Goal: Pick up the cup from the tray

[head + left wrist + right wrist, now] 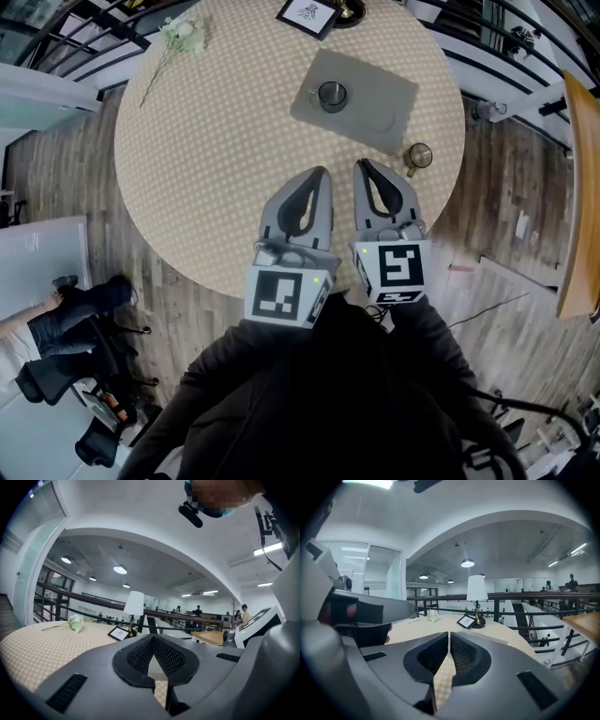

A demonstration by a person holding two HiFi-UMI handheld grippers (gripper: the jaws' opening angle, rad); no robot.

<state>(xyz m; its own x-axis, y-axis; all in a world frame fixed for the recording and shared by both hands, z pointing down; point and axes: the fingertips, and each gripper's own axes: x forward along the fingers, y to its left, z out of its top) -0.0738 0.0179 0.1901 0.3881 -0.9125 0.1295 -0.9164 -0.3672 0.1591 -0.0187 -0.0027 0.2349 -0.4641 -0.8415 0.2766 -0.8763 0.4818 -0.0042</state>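
Observation:
In the head view a grey tray (380,92) lies on the far right part of a round table (216,141) with a checked cloth. A dark cup (332,95) stands upright on the tray's left half. My left gripper (322,174) and right gripper (361,167) hover side by side over the table's near edge, tips pointing at the tray and well short of it. Both are shut with nothing between the fingers. The left gripper view shows shut jaws (152,637), and the right gripper view shows the same (449,634). Neither gripper view shows the cup.
A second small cup (418,156) stands on the cloth just off the tray's near right corner. A framed picture (307,13) and a lamp (477,590) are at the far edge, a white flower (183,35) at far left. A railing runs behind the table.

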